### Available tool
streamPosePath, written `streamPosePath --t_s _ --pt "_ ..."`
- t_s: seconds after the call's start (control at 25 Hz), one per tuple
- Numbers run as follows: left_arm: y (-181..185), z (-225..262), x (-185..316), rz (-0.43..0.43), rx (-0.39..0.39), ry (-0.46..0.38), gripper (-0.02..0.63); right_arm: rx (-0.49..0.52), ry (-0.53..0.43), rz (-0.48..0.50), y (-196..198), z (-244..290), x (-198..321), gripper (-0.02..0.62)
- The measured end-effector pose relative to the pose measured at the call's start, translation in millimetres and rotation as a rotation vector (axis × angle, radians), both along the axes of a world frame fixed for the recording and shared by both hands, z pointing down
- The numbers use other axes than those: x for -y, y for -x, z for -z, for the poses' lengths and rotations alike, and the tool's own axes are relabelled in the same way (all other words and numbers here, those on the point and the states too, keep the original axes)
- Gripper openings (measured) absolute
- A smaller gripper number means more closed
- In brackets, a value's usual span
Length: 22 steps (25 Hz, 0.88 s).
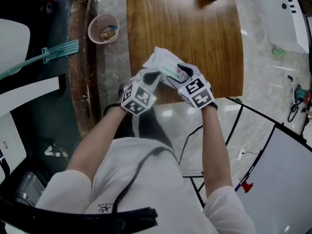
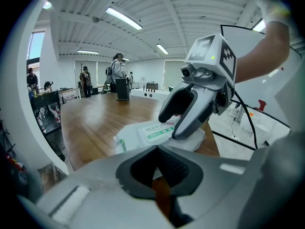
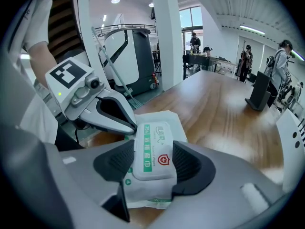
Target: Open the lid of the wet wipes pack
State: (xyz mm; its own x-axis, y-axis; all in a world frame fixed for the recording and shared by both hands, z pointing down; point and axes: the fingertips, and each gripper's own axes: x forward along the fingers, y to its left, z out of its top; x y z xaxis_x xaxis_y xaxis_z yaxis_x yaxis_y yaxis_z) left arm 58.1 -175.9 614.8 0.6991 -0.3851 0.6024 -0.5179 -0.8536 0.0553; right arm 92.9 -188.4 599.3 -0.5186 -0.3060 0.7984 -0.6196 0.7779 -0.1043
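head view: the left gripper [image 1: 150,76] and right gripper [image 1: 178,73] hold the wet wipes pack [image 1: 163,61] above the tabletop's [image 1: 185,28] near edge. left gripper view: its jaws pinch the pack's edge. right gripper view: its jaws clamp the pack on either side of the shut lid [image 3: 155,149].

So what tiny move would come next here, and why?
Probably move the left gripper off the corner of the wet wipes pack to the edge of its lid, to lift it. The lid lies flat and shut, and the right gripper clamps the pack on both sides of it.
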Motion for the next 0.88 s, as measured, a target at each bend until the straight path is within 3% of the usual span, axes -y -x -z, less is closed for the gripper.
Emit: streamPosePath --t_s 0.56,0.88 --pt "0.9 -2.1 -0.4 0.001 0.002 0.003 0.005 0.091 0.089 -0.018 -1.9 2.6 1.0 0.256" --pt "0.0 -0.9 -0.8 0.009 0.002 0.009 0.005 0.119 0.070 -0.019 -3.4 11.8 2.1 0.261"
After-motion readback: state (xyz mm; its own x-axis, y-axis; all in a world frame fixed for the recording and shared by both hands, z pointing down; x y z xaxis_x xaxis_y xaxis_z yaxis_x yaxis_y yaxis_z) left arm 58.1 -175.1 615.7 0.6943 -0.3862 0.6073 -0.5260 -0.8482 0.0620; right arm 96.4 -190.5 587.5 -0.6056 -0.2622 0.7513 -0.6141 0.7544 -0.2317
